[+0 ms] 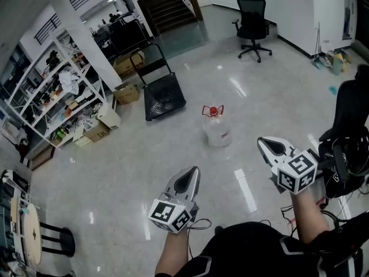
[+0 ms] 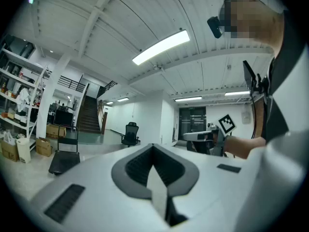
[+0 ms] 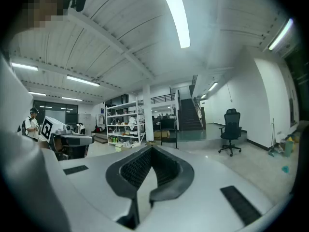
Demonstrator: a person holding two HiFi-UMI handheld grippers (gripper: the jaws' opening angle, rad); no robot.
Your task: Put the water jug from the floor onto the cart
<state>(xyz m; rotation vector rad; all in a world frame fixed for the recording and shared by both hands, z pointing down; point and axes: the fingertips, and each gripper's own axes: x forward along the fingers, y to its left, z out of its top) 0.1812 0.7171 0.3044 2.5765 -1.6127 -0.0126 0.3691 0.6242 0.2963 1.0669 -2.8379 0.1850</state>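
Note:
The clear water jug with a red cap stands upright on the glossy floor, ahead of both grippers. The black platform cart with its upright handle sits farther off, to the jug's left; it also shows in the left gripper view as the cart. My left gripper is held low and left of the jug, well short of it, jaws shut and empty. My right gripper hovers right of the jug, apart from it, also shut on nothing. Neither gripper view shows the jug.
White shelving full of items and cardboard boxes line the left side. An office chair stands far back, stairs behind the cart. A black chair with cables is close at the right, a stool at lower left.

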